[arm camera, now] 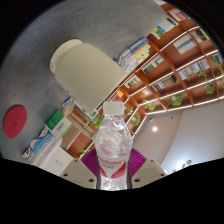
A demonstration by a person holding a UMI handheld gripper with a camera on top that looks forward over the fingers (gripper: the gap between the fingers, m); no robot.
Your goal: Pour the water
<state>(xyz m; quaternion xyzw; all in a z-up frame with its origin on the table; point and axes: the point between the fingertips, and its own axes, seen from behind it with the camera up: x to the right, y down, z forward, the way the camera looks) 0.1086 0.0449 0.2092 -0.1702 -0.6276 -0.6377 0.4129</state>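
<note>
Clearly we have the gripper (113,168) tipped well off level: the shelves (178,62) run slanted across the view and the ceiling (190,135) with its small lights sits below them, so our tool points upward and is rolled to one side. Between our fingers stands a clear plastic water bottle (114,140), its white cap (116,106) farthest from us and a pale label around its body. The magenta pads (91,163) press against the bottle on both sides, so we are clamped on it and it rests on nothing else that we can see. Beyond the cap, a large cream-coloured cylinder (85,70), like a lamp shade or column, stands out against the dark. A red round object (14,122) lies well off to the side, near stacked coloured boxes (52,125). We cannot see the hand that carries the tool.
</note>
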